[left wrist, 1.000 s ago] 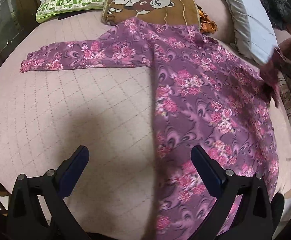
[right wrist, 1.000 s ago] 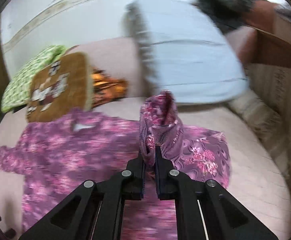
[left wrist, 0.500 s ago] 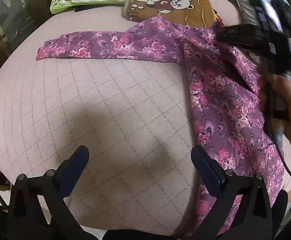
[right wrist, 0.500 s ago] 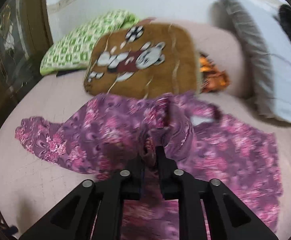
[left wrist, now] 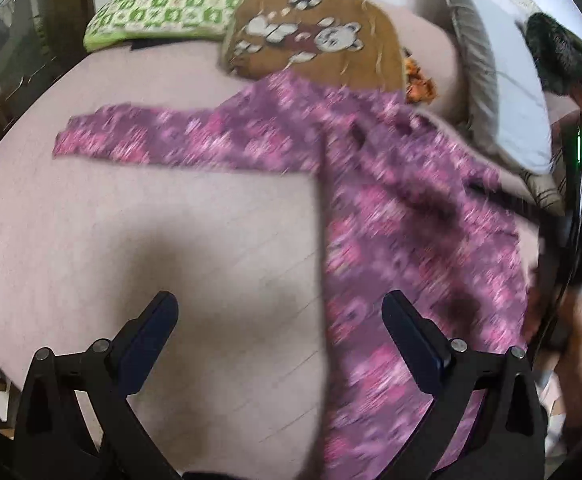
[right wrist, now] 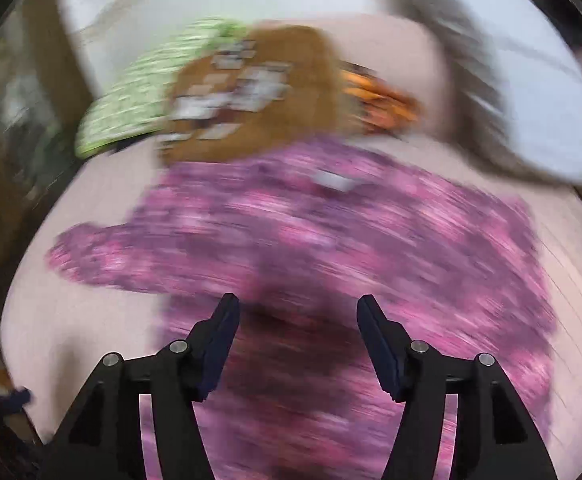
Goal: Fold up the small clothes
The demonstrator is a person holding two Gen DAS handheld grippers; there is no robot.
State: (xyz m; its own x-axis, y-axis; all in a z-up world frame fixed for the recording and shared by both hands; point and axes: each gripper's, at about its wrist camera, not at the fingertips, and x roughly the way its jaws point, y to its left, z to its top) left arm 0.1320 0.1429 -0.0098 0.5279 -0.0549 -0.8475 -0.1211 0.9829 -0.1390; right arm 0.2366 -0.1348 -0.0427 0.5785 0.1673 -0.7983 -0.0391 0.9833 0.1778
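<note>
A purple garment with pink flowers (left wrist: 391,208) lies flat on the pink quilted bed (left wrist: 151,232), one long sleeve (left wrist: 139,140) stretched out to the left. My left gripper (left wrist: 279,316) hangs open over the bare bedding by the garment's left edge, holding nothing. In the blurred right wrist view the garment (right wrist: 331,248) fills the middle. My right gripper (right wrist: 297,320) stands above it with its jaws opening and nothing gripped between them. The other sleeve now lies folded over the body. The right hand tool shows at the right edge (left wrist: 571,240) of the left wrist view.
A brown bear cushion (left wrist: 315,40) and a green checked pillow (left wrist: 179,4) lie at the head of the bed. A pale blue pillow (left wrist: 507,92) leans at the right. An orange item (left wrist: 417,80) sits beside the cushion. A dark furry thing (left wrist: 559,56) is at the far right.
My right gripper carried the pinched sleeve leftward over the garment's body, then opened and let it go. The left gripper stayed open and rose a little.
</note>
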